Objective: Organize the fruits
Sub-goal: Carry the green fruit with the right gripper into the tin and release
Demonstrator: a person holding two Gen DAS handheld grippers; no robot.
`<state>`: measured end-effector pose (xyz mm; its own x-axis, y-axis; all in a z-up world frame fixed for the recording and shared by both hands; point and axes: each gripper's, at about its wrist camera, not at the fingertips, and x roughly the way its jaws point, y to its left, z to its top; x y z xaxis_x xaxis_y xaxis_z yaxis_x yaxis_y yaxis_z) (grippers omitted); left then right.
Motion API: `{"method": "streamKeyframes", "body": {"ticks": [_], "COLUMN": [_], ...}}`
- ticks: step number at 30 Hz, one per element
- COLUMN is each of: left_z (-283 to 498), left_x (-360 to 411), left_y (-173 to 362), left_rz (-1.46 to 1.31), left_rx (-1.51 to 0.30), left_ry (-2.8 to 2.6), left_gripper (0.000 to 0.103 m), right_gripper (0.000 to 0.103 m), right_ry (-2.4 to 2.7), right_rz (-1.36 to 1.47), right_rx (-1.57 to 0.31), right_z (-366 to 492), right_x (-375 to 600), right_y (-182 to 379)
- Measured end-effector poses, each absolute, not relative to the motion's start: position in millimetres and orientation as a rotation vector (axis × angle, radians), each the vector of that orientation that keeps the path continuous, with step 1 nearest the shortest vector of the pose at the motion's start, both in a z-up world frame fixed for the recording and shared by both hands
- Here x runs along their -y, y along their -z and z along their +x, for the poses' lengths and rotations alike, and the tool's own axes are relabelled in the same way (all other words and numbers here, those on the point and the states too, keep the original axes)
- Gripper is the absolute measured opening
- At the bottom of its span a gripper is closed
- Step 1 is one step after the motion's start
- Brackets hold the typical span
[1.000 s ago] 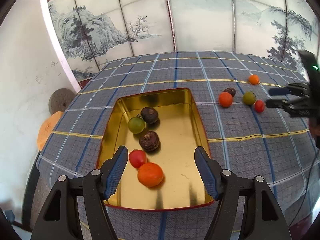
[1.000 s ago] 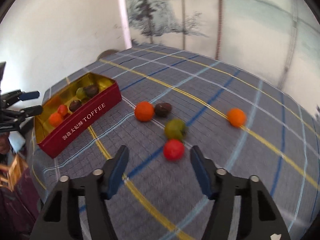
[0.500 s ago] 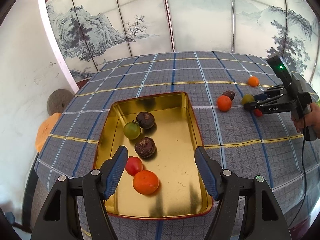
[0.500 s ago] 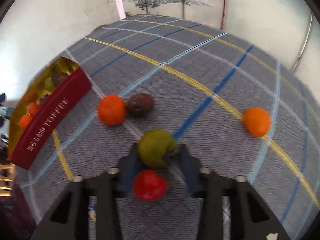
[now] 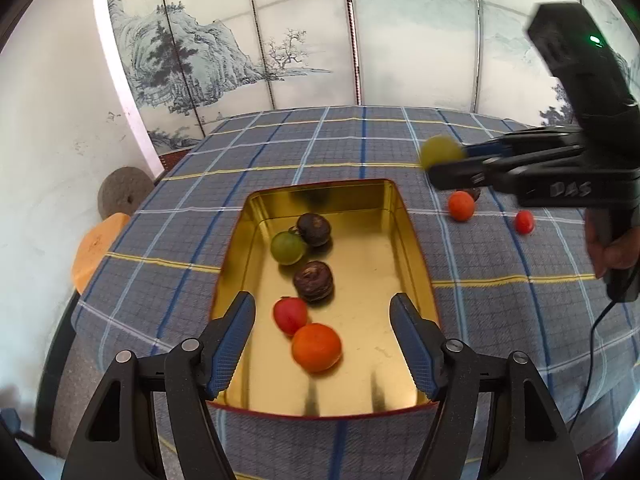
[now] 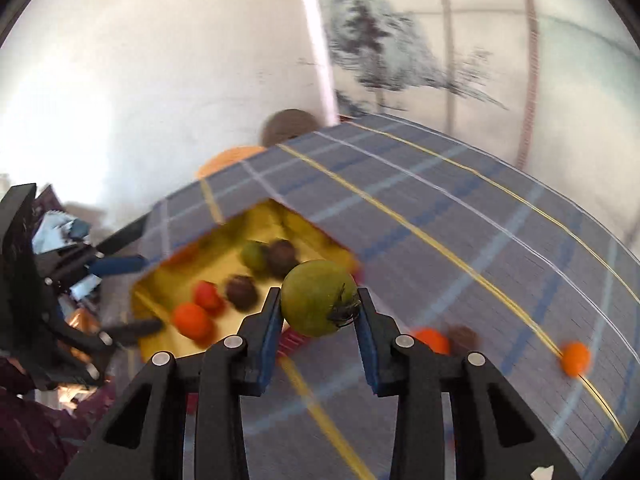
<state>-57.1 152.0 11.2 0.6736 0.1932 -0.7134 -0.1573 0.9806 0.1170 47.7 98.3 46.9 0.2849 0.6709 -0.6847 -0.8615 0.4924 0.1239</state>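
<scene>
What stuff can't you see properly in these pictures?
- Dark fruit, left wrist view: mostly hidden behind the right gripper.
- Fruits in the gold tin, right wrist view: smeared by motion blur.
- Green fruit, right wrist view: its sides are covered by the gripper's pads.
- Tin's near wall, left wrist view: partly hidden by the left gripper.

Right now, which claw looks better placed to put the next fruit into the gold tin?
The right claw. It is already shut on a green fruit, lifted off the cloth beside the gold tin. The left claw hangs open and empty over the tin's near end.
</scene>
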Motion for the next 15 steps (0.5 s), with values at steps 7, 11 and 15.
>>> {"method": "streamKeyframes", "body": {"ticks": [7,11,15], "left_z": [-70.1,-73.7,-75.2], "left_x": [-161.6,-165.4,-168.4], "left_y": [-8.6,-7.0,-5.1], "left_rz": [0.065,0.064,0.056], "left_rx": [-0.803,-0.807,-0.815], "left_ry": [-0.223,-0.230,-0.236], "left_gripper": [0.076,0.078,0.079], "right_gripper": [0.032,0.033,0.035], "right_ry": [-1.058,-1.038,-1.022], "right_rz": [-0.336,-0.342,-0.345], "right_rx": [-0.827,-0.877,-0.894], "right_z": [44.6,52.4,56.0], "right_x": [-156.0,-173.4,-184.7], "right_y": [-12.9,5.7,13.6]}}
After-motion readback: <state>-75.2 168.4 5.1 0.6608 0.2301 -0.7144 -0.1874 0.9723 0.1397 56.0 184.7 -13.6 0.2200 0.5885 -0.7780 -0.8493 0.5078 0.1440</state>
